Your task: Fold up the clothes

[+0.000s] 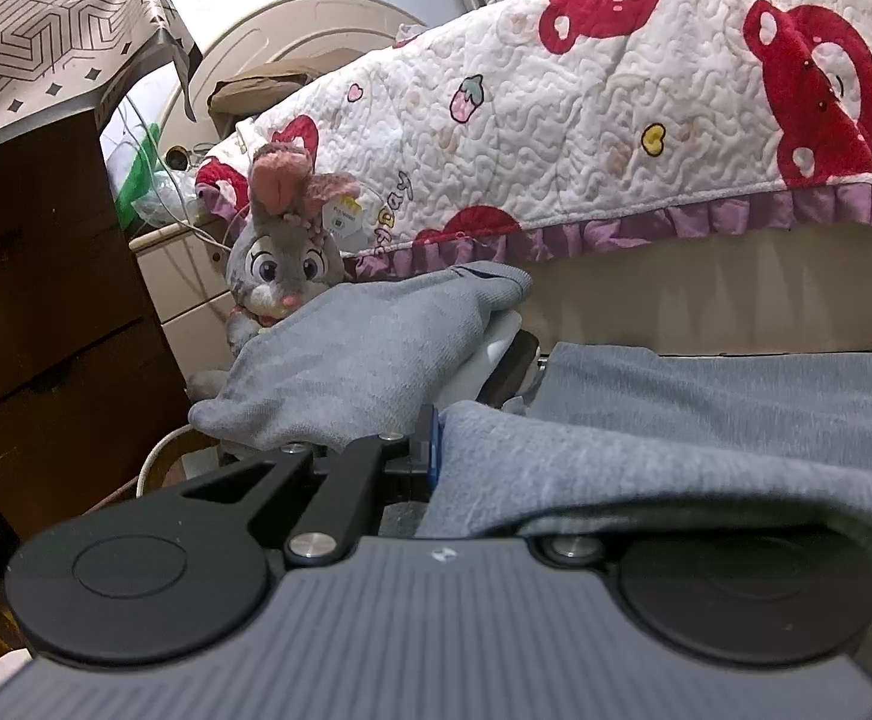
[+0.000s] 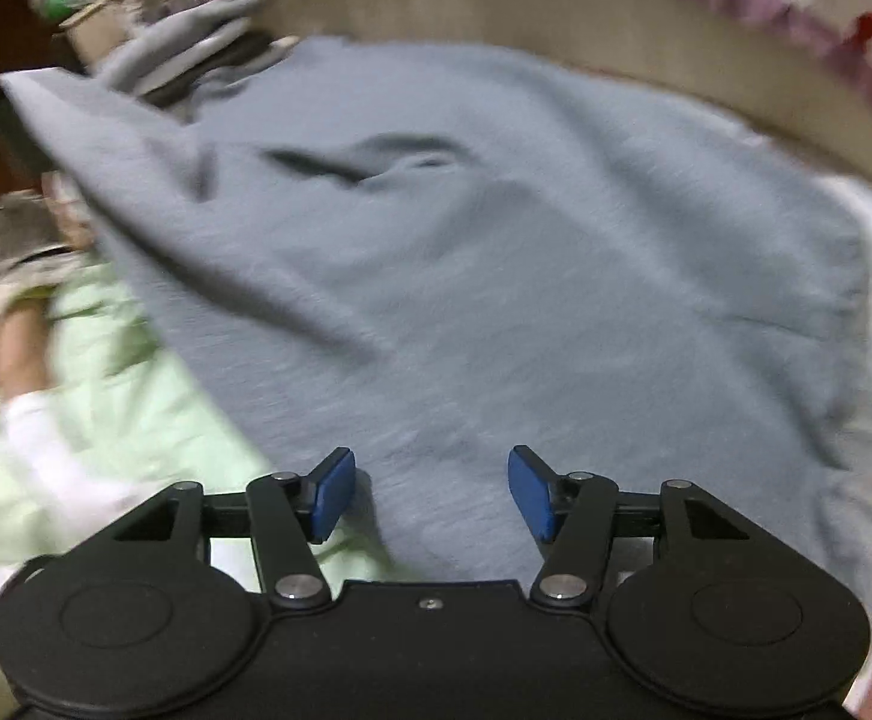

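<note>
A grey-blue knit garment (image 2: 496,276) lies spread out, blurred in the right wrist view. My right gripper (image 2: 432,495) is open just above its near edge, blue pads (image 2: 333,498) apart and empty. In the left wrist view my left gripper (image 1: 436,450) is shut on a fold of the same garment (image 1: 646,468), which drapes over its right finger and hides it. One blue pad (image 1: 431,447) shows. A sleeve (image 1: 363,360) of it lies over something white and black in front.
A bed with a quilted bear-print cover (image 1: 646,108) runs behind the garment. A plush rabbit (image 1: 282,258) sits at its foot beside a brown drawer unit (image 1: 45,312). Pale green and white clothes (image 2: 105,396) lie left of the garment.
</note>
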`<state>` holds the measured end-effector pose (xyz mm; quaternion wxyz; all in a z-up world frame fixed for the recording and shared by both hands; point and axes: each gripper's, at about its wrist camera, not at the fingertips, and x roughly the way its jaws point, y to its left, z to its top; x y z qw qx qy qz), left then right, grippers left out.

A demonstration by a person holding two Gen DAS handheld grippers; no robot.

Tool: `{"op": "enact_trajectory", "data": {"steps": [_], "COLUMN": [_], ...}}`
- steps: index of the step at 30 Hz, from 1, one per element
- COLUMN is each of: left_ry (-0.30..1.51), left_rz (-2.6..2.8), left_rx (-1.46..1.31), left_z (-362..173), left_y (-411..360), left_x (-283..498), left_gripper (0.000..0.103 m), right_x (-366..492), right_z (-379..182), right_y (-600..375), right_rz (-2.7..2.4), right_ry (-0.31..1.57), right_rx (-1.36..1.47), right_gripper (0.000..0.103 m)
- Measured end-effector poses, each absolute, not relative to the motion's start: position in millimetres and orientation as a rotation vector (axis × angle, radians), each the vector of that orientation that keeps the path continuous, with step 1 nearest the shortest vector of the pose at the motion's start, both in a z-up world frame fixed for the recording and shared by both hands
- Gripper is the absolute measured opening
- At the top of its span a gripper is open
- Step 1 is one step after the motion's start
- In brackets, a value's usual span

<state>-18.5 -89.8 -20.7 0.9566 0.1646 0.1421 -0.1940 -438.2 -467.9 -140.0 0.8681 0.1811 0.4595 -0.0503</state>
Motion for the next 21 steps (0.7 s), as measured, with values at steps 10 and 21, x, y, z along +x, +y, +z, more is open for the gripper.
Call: {"op": "enact_trajectory", "data": {"steps": [10,21], "left_ry": [0.306,0.286], "left_rz": [-0.39,-0.412], "left_rx": [0.332,0.318], "left_z": [-27,-24], "left_y": [-92,-86], "left_x": [-15,-18], "left_gripper": [0.006,0.005], "right_x": [-421,-488], "right_z": [-163,-138], "right_y": [-438,-464], "right_rz": [-0.214,-0.536], "right_ry": [1.184,0.611], "right_rx": [-0.016,0.515], "right_gripper": [0.072,0.01]}}
